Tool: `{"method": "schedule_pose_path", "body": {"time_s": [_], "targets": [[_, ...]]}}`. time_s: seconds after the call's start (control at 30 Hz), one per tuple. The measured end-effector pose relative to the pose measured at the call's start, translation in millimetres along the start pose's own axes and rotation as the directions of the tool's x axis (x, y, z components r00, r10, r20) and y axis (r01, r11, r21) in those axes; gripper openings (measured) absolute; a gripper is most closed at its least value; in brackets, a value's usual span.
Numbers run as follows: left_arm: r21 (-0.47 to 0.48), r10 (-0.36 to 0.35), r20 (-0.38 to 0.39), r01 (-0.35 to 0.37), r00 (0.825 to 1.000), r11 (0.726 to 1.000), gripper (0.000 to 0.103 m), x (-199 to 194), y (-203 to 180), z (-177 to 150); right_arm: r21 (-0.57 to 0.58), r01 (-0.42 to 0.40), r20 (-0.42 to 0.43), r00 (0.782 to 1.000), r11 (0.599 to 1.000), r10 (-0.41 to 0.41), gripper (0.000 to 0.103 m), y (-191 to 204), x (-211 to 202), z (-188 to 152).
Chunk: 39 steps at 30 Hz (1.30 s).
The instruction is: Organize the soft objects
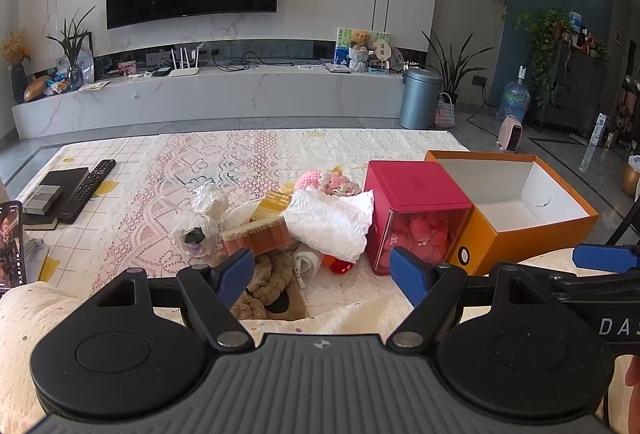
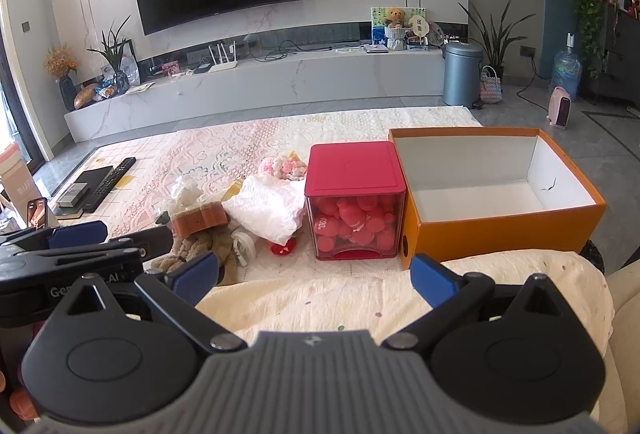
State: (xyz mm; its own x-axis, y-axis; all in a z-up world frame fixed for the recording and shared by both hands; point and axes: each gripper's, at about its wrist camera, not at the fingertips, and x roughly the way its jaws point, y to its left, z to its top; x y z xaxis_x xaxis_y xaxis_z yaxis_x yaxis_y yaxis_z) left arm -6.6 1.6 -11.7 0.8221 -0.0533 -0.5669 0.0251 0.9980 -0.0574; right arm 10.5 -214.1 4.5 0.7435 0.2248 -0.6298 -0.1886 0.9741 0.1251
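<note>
A pile of soft objects lies on the lace-covered table (image 1: 168,170): a brown plush toy (image 1: 264,290), a white crumpled cloth (image 1: 328,222), a pink crochet piece (image 1: 324,182), an orange sponge (image 1: 256,238) and a clear plastic bag (image 1: 200,218). An open orange box (image 1: 516,202) with an empty white inside stands at the right. My left gripper (image 1: 324,274) is open and empty, just short of the plush toy. My right gripper (image 2: 316,270) is open and empty over a cream cushion (image 2: 360,302), in front of the red box (image 2: 354,202).
The red-lidded clear box (image 1: 412,214) holds pink soft balls, between pile and orange box. A small red object (image 1: 342,266) lies by the cloth. A remote (image 1: 88,190), a black case (image 1: 60,182) and a phone (image 1: 10,246) sit at the left.
</note>
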Motion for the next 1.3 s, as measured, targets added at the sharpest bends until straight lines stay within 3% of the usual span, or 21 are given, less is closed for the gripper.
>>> {"method": "schedule_pose_path", "body": {"time_s": [1.07, 1.3], "targets": [[-0.01, -0.003, -0.02, 0.003, 1.0, 1.0, 0.09, 1.8, 2.0, -2.6, 0.0, 0.005, -0.025, 1.0, 1.0, -0.005, 0.1, 4.5, 4.9, 1.8], [0.005, -0.013, -0.029, 0.013, 0.999, 1.0, 0.09, 8.0, 8.8, -4.5, -0.042, -0.016, 0.01, 1.0, 0.999, 0.016, 0.1, 8.7, 10.4, 1.3]]}}
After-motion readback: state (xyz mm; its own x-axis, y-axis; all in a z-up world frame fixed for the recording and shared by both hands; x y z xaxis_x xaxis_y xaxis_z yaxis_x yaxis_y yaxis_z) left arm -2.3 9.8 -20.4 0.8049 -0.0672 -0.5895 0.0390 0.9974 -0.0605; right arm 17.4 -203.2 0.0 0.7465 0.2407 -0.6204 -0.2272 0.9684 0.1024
